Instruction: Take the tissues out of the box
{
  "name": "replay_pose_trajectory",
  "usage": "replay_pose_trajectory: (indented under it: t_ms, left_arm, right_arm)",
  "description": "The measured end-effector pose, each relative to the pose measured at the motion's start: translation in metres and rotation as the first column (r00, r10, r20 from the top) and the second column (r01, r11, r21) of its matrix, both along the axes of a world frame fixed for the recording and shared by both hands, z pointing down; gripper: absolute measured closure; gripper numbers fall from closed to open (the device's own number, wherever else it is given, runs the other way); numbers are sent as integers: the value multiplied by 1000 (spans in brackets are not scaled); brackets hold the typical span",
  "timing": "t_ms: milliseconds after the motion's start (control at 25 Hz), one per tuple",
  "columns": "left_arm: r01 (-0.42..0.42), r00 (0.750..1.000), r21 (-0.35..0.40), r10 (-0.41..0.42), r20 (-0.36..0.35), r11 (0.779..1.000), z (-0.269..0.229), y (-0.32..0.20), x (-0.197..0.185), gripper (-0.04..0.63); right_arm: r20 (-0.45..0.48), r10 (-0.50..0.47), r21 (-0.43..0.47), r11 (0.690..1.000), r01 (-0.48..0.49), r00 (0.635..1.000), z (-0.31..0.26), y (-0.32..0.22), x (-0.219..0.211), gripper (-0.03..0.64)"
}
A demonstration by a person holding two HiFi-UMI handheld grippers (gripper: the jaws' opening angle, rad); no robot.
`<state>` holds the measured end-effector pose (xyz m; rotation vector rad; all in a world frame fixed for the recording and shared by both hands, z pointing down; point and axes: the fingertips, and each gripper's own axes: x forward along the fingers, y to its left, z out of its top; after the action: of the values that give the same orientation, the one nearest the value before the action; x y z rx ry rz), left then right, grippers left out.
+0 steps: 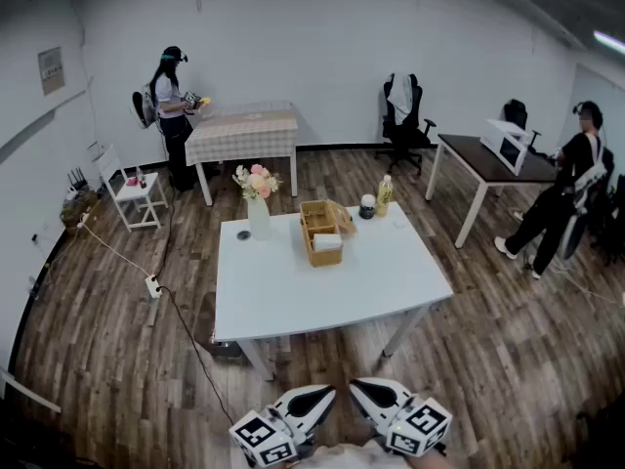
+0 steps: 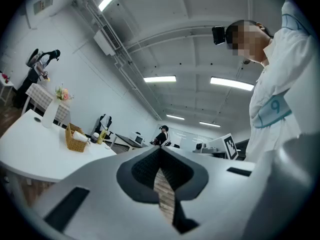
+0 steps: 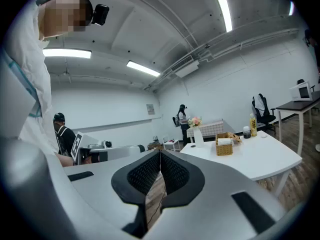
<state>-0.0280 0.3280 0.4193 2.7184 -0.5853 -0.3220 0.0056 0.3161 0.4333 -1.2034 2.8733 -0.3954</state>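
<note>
I am standing back from a white table (image 1: 293, 296), and the task has not yet started. My left gripper (image 1: 317, 397) and right gripper (image 1: 371, 391) sit side by side at the near edge of the head view, well short of the table. Each gripper's jaws are pressed together with nothing between them. Through the thin slit between them only the wooden floor shows.

The box (image 1: 318, 225) is a wicker one. It stands on the far half of the table, right of a vase (image 1: 258, 217) of flowers and left of a bottle (image 1: 384, 195). White tissues (image 1: 327, 242) show at its near end.

I judge this to be the approach step. Next I need to come up to the table, reach out over it and spread one gripper's jaws. Then I must pinch the top tissue only, perhaps with the other gripper steadying the light box so it does not lift.
</note>
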Motion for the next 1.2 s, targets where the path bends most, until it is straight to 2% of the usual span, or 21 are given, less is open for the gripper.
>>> replay_pose_trajectory:
  t_ms: [600, 760, 880, 1200]
  left_arm:
    - [-29, 1000, -26, 29, -5, 999, 10, 4, 3, 594]
    - [-41, 999, -49, 41, 0, 998, 15, 7, 1, 594]
    - [-35, 999, -42, 35, 5, 998, 12, 7, -2, 594]
    - [-14, 1000, -57, 14, -6, 998, 16, 0, -16, 594]
  right_arm:
    - [20, 5, -25, 1000, -5, 1000, 7, 4, -1, 584]
    - [50, 2, -40, 999, 0, 999, 8, 4, -5, 583]
    - [76, -22, -49, 998, 26, 997, 6, 4, -14, 581]
    - [73, -86, -38, 995, 89, 994, 2, -2, -35, 581]
